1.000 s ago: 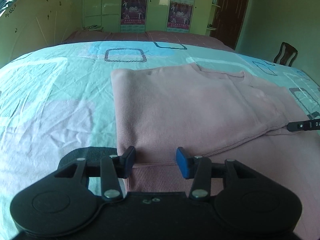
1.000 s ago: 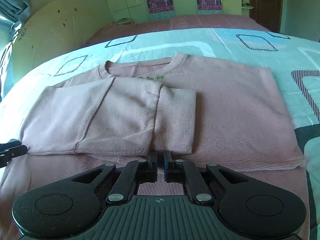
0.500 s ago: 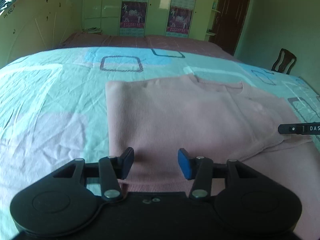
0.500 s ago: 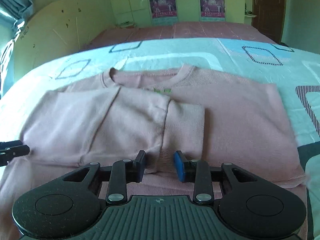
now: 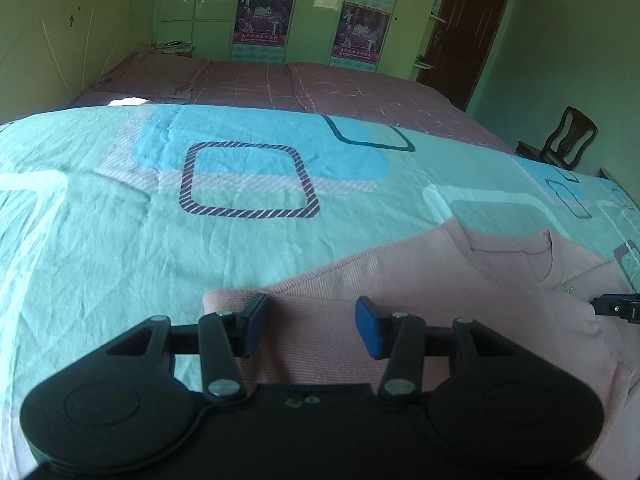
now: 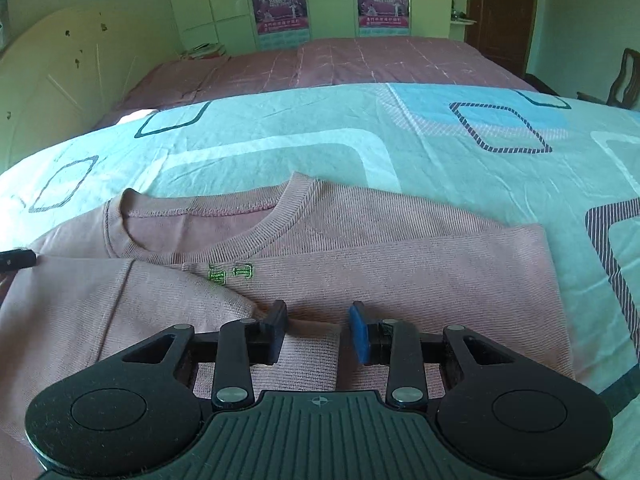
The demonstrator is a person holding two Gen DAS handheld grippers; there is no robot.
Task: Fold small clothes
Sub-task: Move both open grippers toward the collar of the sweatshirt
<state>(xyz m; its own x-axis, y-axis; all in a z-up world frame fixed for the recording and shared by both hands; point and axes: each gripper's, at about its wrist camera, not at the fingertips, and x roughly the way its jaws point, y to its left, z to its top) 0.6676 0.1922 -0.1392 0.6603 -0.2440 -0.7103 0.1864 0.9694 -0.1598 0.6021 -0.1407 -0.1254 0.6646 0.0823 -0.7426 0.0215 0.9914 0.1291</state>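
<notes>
A pink sweater [image 6: 400, 264] lies flat on the bed, neckline away from me, with one sleeve folded across its chest [image 6: 120, 312]. It also shows in the left wrist view [image 5: 460, 304]. My left gripper [image 5: 312, 324] is open and empty over the sweater's left shoulder corner. My right gripper [image 6: 318, 330] is open and empty over the folded sleeve's cuff, near the chest. Each gripper's tip shows at the edge of the other's view, the right gripper's tip [image 5: 616, 306] in the left wrist view and the left gripper's tip [image 6: 16, 259] in the right wrist view.
The bedsheet [image 5: 160, 220] is teal with square patterns. A dusty-pink quilt [image 6: 340, 64] covers the far part of the bed. A cream headboard [image 6: 60, 80] is at left, wardrobes with posters [image 5: 260, 20] behind, a wooden chair [image 5: 560, 140] at right.
The right gripper opened, letting go of the sleeve cuff. Both grippers moved forward over the sweater, from its hem toward the shoulders and neckline.
</notes>
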